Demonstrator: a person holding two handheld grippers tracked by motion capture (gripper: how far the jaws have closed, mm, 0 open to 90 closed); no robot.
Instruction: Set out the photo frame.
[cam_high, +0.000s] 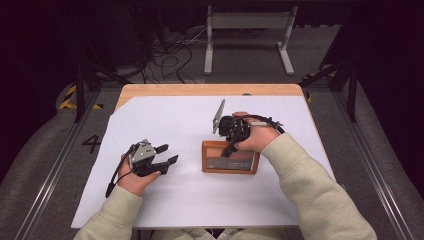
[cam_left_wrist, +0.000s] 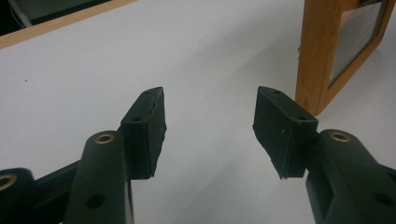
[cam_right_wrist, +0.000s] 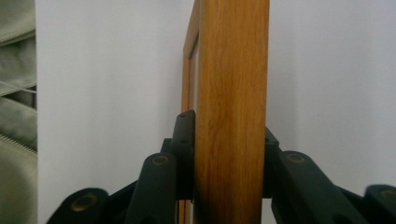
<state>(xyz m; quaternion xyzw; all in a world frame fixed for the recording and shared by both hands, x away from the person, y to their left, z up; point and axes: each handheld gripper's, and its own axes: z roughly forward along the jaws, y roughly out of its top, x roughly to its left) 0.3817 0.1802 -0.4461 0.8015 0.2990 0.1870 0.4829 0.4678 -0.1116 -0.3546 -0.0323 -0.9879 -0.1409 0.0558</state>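
Note:
A wooden picture frame (cam_high: 230, 159) with a dark glass pane stands on its edge on the white sheet, right of centre. My right gripper (cam_high: 230, 146) comes down on its top edge. In the right gripper view the wooden frame (cam_right_wrist: 231, 84) runs between the two jaws of my right gripper (cam_right_wrist: 228, 128), and both pads lie against its sides. My left gripper (cam_high: 169, 154) rests low over the sheet to the left, open, with nothing between its fingers. In the left gripper view the left gripper (cam_left_wrist: 210, 114) points past the wooden frame (cam_left_wrist: 320, 56), which stands off to the right.
The white sheet (cam_high: 165, 120) covers most of a wooden table (cam_high: 200, 90), whose far edge shows as a bare strip. A grey metal stand (cam_high: 247, 35) and loose cables (cam_high: 170, 55) are on the floor beyond it.

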